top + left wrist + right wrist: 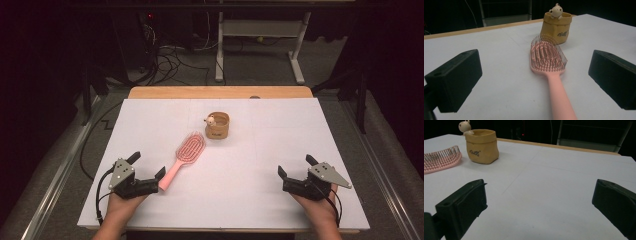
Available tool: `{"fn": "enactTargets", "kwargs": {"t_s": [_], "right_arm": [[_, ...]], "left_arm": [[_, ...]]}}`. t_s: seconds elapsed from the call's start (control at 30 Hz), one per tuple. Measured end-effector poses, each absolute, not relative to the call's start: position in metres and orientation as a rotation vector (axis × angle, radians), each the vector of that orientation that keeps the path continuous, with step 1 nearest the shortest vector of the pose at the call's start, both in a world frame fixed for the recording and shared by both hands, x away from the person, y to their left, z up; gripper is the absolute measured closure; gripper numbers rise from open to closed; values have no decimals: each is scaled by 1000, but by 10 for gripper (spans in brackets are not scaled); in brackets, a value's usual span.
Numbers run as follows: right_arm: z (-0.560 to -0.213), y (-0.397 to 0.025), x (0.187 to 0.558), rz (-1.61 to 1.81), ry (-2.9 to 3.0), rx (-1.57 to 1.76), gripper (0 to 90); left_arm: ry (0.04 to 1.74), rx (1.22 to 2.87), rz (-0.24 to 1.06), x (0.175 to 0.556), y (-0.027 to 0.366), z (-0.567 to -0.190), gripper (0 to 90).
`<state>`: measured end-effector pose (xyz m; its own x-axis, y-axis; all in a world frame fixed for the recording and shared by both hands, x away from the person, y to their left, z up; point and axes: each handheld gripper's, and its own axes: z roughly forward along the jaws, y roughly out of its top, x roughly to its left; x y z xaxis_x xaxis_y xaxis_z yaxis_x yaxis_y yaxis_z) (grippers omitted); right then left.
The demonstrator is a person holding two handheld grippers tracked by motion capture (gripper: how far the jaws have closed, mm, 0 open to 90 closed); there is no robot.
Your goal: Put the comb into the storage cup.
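Left gripper (149, 167): jaws spread wide, straddling the handle end of the pink hairbrush (185, 156), which lies flat on the tabletop (260, 165) pointing away. Right gripper (295, 166): jaws spread, nothing between them.

This looks like a lab or test room, not a home. A plain white table (300, 130) with a wooden edge stands alone in a dark room. Black curtains or dark walls are all around it. On the grey carpet floor (260, 65) behind the table lies a messy bunch of black cables (167, 62). There is also a white metal desk frame (260, 35) and a small red light (150, 16) glowing in the dark
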<state>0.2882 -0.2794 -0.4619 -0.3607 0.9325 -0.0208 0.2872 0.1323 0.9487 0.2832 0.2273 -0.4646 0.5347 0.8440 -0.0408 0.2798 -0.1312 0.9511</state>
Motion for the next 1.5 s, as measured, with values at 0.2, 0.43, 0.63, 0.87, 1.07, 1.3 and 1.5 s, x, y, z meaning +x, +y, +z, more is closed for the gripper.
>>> {"fn": "enactTargets", "kwargs": {"t_s": [0.2,0.43,0.63,0.87,1.07,1.3,1.5], "right_arm": [[-462,-280,288,1239,1753,1175,2],[-462,-280,288,1243,1752,1182,2],[-463,-278,288,1242,1757,1179,2],[-463,-278,288,1240,1756,1184,3],[-463,-279,288,1238,1757,1183,3],[-462,-280,289,1237,1755,1185,3],[-462,-281,289,1235,1752,1184,3]], "left_arm": [[952,1674,654,283,226,-464,0],[961,1666,655,283,226,-463,0],[969,1673,656,283,225,-462,0],[962,1712,662,282,221,-461,2],[953,1740,657,281,215,-460,18],[950,1773,646,280,211,-461,44],[952,1818,629,281,206,-462,66]]}}
